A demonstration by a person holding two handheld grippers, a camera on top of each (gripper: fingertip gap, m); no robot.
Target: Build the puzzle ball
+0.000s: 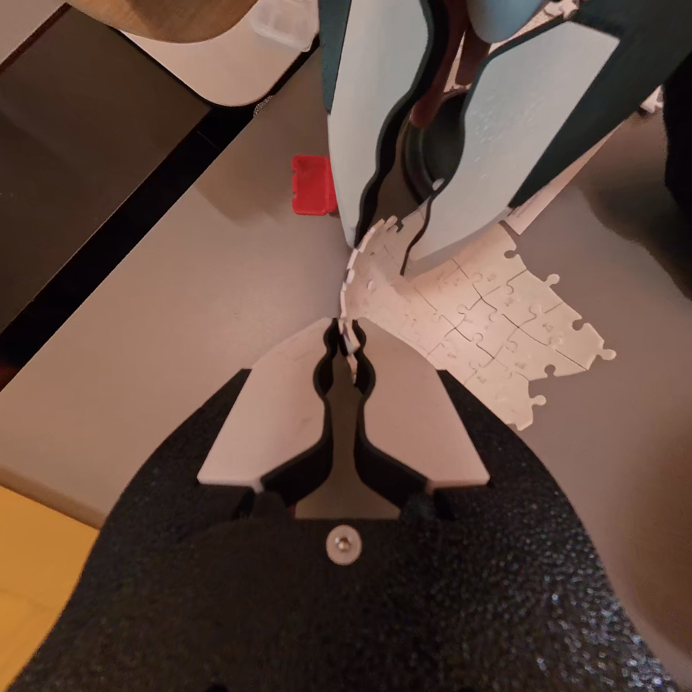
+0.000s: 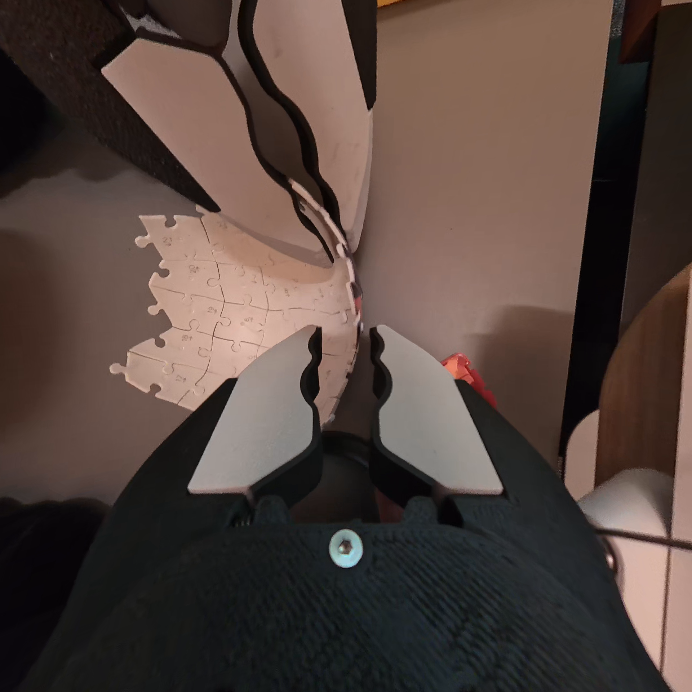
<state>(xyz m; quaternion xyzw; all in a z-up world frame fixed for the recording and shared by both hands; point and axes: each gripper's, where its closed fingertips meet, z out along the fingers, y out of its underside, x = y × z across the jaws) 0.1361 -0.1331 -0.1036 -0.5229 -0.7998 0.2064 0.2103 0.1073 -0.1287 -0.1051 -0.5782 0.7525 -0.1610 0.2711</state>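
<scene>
Left gripper (image 1: 346,329), frame centre, pinches edge of curved puzzle shell (image 1: 486,322). Right gripper (image 2: 346,333), lower centre, jaws narrowly parted astride shell rim, not clamped. Shell held above grey table (image 1: 187,299), concave white side showing, fanning toward centre-right. Red case (image 1: 310,185) beyond. Risk: single-edge hold, joints could pop apart.

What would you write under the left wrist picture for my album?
Left gripper pinches the curved white puzzle shell's edge while the right gripper meets it from above.
</scene>
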